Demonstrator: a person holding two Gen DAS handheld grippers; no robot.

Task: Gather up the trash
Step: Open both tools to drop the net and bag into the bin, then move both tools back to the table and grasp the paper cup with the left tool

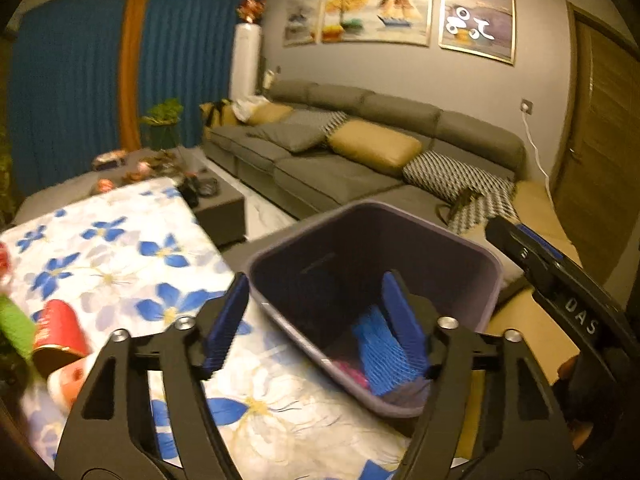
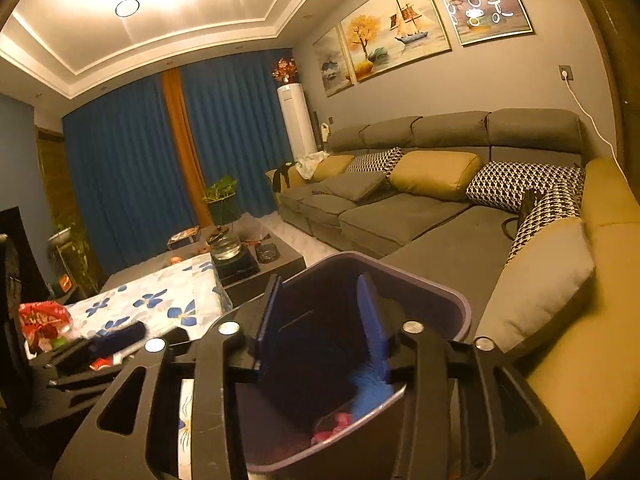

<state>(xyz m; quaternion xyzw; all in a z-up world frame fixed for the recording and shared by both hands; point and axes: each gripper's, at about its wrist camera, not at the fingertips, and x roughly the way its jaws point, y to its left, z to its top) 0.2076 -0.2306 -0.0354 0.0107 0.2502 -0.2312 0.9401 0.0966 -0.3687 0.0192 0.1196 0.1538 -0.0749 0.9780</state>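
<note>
the bin [image 1: 472, 256] is dark purple, open at the top, and stands at the right edge of the table, which is covered by a flowered cloth [image 1: 120, 264]. in the bin lie a blue net [image 1: 380, 356] and a pink scrap [image 1: 352, 372] on the bottom; the right wrist view shows the same blue net [image 2: 372, 392] and pink scrap [image 2: 332, 428]. the left gripper [image 1: 316, 320] is spread wide, empty, with one finger over the cloth and one over the bin mouth. the right gripper [image 2: 320, 320] is set at a middling gap, empty, both fingers above the bin [image 2: 448, 300]. a red cup [image 1: 60, 328] lies tipped on the cloth at the left edge, beside a green item too blurred to name. a red wrapper [image 2: 40, 320] lies at the far left of the cloth. the sofa [image 2: 420, 216] runs behind and right of the bin, with bare floor between sofa and table.
</note>
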